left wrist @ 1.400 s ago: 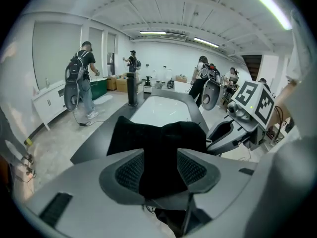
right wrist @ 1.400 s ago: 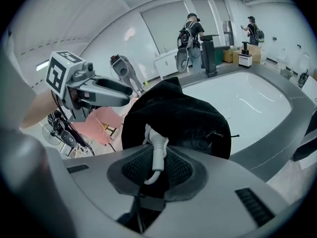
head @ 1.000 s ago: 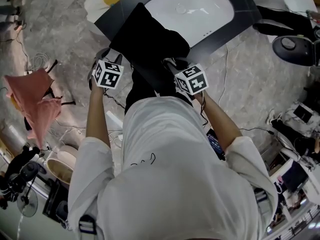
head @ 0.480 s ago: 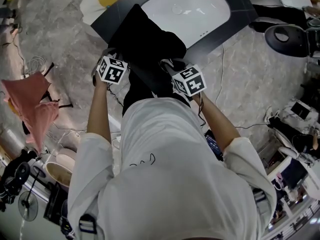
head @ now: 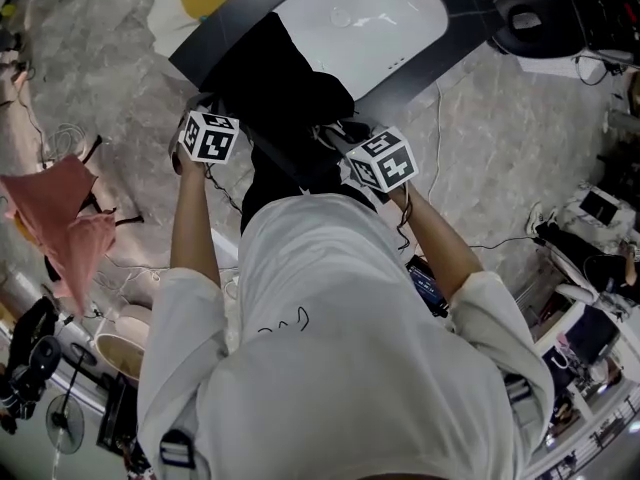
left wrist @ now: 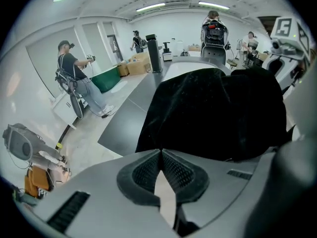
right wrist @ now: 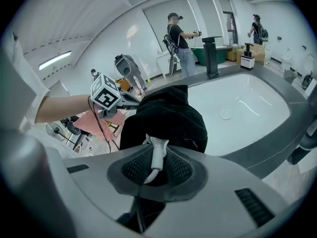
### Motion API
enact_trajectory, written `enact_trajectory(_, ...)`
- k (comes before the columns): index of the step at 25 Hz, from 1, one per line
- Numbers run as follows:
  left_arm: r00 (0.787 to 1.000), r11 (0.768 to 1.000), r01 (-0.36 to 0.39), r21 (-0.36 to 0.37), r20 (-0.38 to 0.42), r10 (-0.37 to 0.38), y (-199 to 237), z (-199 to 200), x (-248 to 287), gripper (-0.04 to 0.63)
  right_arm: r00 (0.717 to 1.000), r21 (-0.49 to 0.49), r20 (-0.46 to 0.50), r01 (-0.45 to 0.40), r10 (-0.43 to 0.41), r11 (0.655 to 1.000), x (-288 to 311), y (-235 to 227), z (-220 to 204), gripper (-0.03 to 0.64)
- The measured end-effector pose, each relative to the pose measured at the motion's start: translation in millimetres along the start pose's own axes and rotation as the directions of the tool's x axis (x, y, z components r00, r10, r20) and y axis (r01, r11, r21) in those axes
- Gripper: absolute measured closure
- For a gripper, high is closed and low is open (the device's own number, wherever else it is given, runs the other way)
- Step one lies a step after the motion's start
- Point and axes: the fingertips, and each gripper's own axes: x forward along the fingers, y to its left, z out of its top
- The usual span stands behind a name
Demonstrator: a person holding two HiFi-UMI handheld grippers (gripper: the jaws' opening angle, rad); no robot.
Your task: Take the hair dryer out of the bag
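Note:
A black cloth bag (head: 285, 83) lies on the dark counter (head: 215, 43), hanging over its near edge. My left gripper (head: 212, 108) is at the bag's left side. Its jaws have just been closing, and its tips (left wrist: 161, 151) now meet on the hem of the bag (left wrist: 213, 108). My right gripper (head: 338, 133) is at the bag's near end. There it (right wrist: 156, 157) is shut on a white cord (right wrist: 158, 145) that comes out of the bag (right wrist: 168, 115). The hair dryer itself is hidden.
A white basin (head: 370, 18) is sunk in the counter just beyond the bag, with a black faucet (right wrist: 213, 53) behind it. A pink cloth (head: 65, 208) and cables lie on the floor at left. People stand far back in the room.
My left gripper has shifted a little up and to the left along the bag's left side. The right gripper has stayed where it was at the bag's near end.

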Motion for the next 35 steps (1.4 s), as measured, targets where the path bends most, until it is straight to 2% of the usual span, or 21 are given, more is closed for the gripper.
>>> enact_trajectory(8, 1.0, 0.999, -0.02, -0.05, -0.004, 0.02, 12, 6, 7, 0.571, 1.0, -0.02, -0.03, 0.007, -0.007, 1.0, -24, -5, -29, 0.554)
enact_trajectory(12, 1.0, 0.999, -0.027, -0.047, -0.018, 0.026, 13, 7, 11, 0.572, 0.999, -0.046, -0.037, 0.023, -0.025, 0.999, -25, -3, -38, 0.554)
enact_trajectory(15, 0.999, 0.998, -0.01, -0.064, -0.036, 0.008, 9, 5, 10, 0.568, 0.999, -0.067, -0.034, 0.036, -0.038, 0.997, -23, -1, -39, 0.554)
enact_trajectory(16, 0.999, 0.996, 0.012, -0.089, -0.039, -0.015, 9, 4, 5, 0.53, 0.999, -0.072, -0.032, 0.039, -0.041, 0.997, -23, -1, -39, 0.554)
enact_trajectory(17, 0.999, 0.991, 0.042, -0.125, -0.029, -0.046, 10, 5, -4, 0.43, 0.999, -0.077, -0.03, 0.042, -0.045, 0.996, -23, 0, -39, 0.554)
enact_trajectory(18, 0.997, 0.983, 0.076, -0.164, -0.005, -0.077, 13, 9, -15, 0.39, 0.998, -0.083, -0.028, 0.046, -0.048, 0.995, -23, -1, -38, 0.554)
enact_trajectory(20, 0.989, 0.967, 0.141, -0.214, 0.072, -0.128, 17, 26, -40, 0.359, 0.998, -0.095, -0.023, 0.053, -0.056, 0.994, -23, -2, -37, 0.554)
enact_trajectory(21, 0.983, 0.963, 0.172, -0.208, 0.107, -0.152, 16, 36, -50, 0.357, 0.998, -0.1, -0.02, 0.057, -0.059, 0.993, -24, -3, -36, 0.554)
enact_trajectory(23, 0.966, 0.964, 0.235, -0.122, 0.143, -0.217, 4, 62, -58, 0.357, 0.998, -0.11, -0.014, 0.062, -0.064, 0.992, -24, -6, -35, 0.554)
enact_trajectory(25, 0.947, 0.957, 0.289, 0.008, 0.142, -0.287, -18, 89, -54, 0.357, 0.997, -0.117, -0.014, 0.07, -0.072, 0.991, -24, -8, -35, 0.554)
enact_trajectory(27, 0.93, 0.935, 0.332, 0.124, 0.122, -0.346, -43, 115, -44, 0.357, 0.997, -0.119, -0.017, 0.074, -0.077, 0.99, -24, -7, -35, 0.554)
enact_trajectory(30, 0.913, 0.889, 0.372, 0.267, 0.068, -0.402, -76, 145, -28, 0.357, 0.996, -0.132, -0.016, 0.083, -0.085, 0.988, -24, -7, -35, 0.554)
enact_trajectory(32, 0.9, 0.856, 0.407, 0.32, 0.021, -0.436, -91, 156, -20, 0.359, 0.996, -0.137, -0.011, 0.085, -0.087, 0.987, -24, -8, -35, 0.554)
enact_trajectory(35, 0.875, 0.824, 0.469, 0.318, -0.042, -0.482, -97, 161, -15, 0.399, 0.996, -0.139, 0.0, 0.086, -0.087, 0.986, -25, -8, -33, 0.552)
